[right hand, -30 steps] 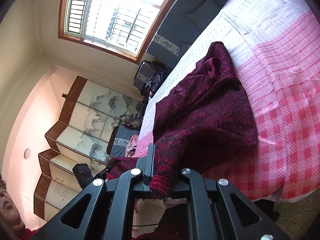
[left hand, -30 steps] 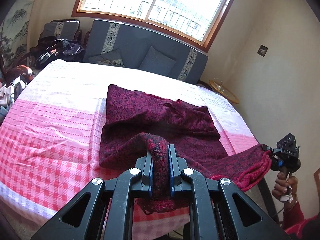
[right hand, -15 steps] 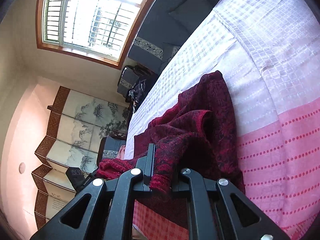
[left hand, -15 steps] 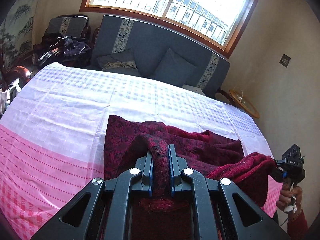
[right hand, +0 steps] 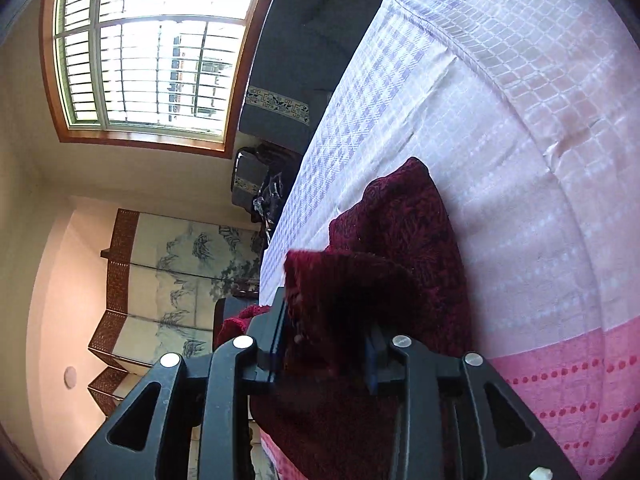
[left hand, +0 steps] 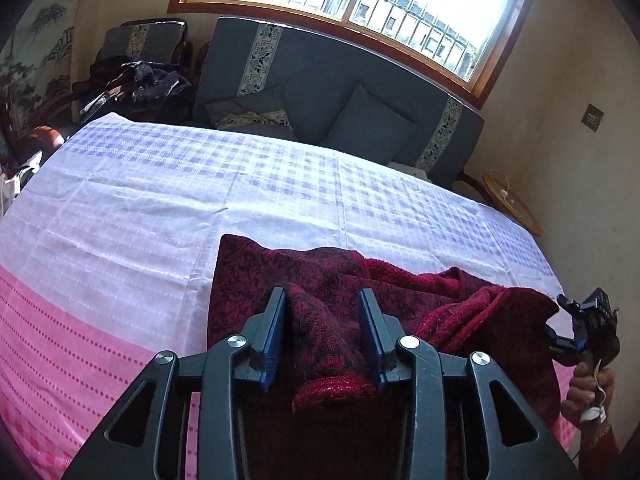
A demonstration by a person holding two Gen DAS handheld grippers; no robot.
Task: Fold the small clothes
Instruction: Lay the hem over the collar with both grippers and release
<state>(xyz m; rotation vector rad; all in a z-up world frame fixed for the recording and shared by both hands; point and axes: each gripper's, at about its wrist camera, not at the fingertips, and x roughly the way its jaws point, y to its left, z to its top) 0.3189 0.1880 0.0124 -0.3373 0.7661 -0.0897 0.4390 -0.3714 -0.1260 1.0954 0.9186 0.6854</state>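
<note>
A dark red patterned knit garment (left hand: 320, 272) lies folded over on the pink-and-white checked cloth (left hand: 160, 200). My left gripper (left hand: 322, 300) is at its near left edge. Its jaws are opening, and a loose fold of the garment lies between them with gaps at the pads. In the right wrist view the garment (right hand: 408, 220) bunches up in front of my right gripper (right hand: 326, 316). Those jaws are opening too, with a hem still between them. From the left wrist view, the right gripper (left hand: 588, 320) stands at the garment's right end, held by a hand (left hand: 588, 384).
A blue-grey sofa (left hand: 320, 80) with cushions stands behind the cloth under a barred window. A chair piled with dark clothes (left hand: 136, 84) is at the back left, a round side table (left hand: 512, 208) at the right. A painted folding screen (right hand: 180, 280) stands on the left.
Both grippers carried the near edge of the garment forward over the rest and lowered it. Both sets of jaws, shut on the cloth before, have now parted.
</note>
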